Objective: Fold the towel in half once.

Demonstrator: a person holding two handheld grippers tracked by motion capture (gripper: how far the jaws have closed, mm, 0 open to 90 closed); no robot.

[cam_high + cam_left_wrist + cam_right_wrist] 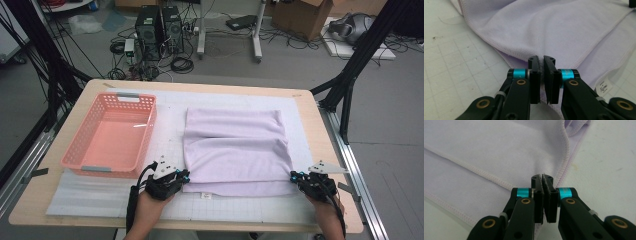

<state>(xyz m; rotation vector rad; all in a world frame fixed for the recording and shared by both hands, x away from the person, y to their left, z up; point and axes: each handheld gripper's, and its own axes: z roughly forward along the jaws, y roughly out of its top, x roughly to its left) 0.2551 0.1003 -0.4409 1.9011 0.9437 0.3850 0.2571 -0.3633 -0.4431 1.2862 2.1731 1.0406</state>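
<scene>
A lilac towel (235,150), folded in loose layers, lies on the white grid mat (170,112) in the middle of the table. My left gripper (184,176) sits at the towel's near left corner. In the left gripper view its jaws (541,59) are pressed together on a pinch of the towel's (549,27) hemmed edge. My right gripper (295,176) is at the near right corner. Its jaws (542,177) are likewise clamped on a fold of towel (486,152) beside the stitched side hem. A small label (606,87) shows on the lower layer.
A pink plastic basket (75,150) with nothing in it stands on the left of the table, close to my left gripper. The wooden table's (320,130) right edge lies just beyond my right hand. Computers, cables and boxes sit on the floor behind.
</scene>
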